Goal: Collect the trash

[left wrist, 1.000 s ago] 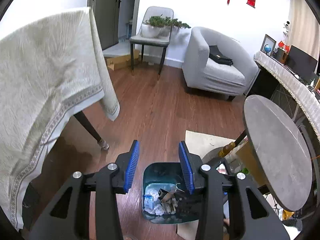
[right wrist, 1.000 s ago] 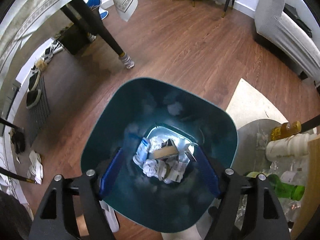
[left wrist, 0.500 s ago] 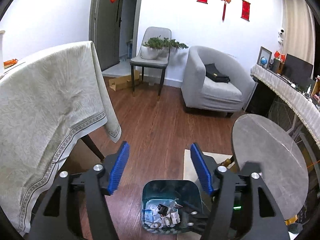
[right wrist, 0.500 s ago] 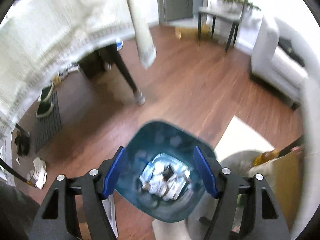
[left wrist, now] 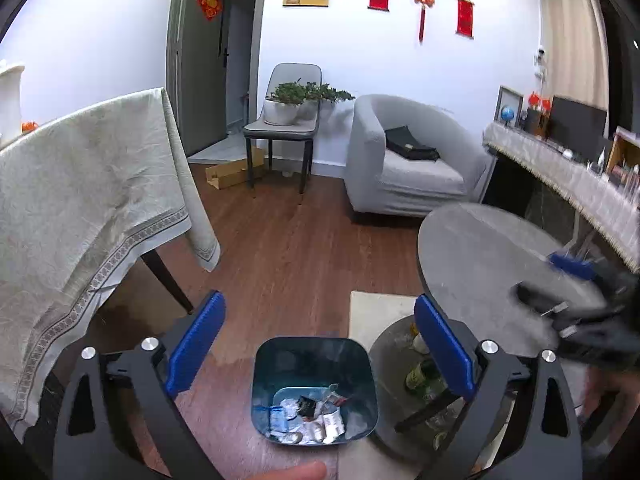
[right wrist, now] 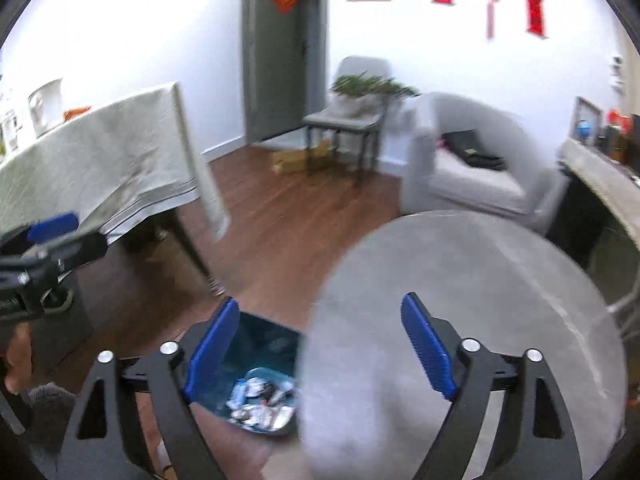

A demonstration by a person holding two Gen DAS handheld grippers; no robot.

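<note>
The left gripper (left wrist: 316, 344) is held pointing downward, its jaws just spread wide with nothing gripped between them. The right gripper (right wrist: 320, 348) is likewise angled down, jaws just widened and empty.

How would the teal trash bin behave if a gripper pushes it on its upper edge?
The teal trash bin probably slides easily: it stands on smooth wood floor. It seems light, holding only crumpled paper scraps at the bottom. A push at the rim might tip it rather than move it.

White walls, wooden floor (left wrist: 288, 248), grey armchair (left wrist: 408, 160), round table (left wrist: 480, 248).
</note>
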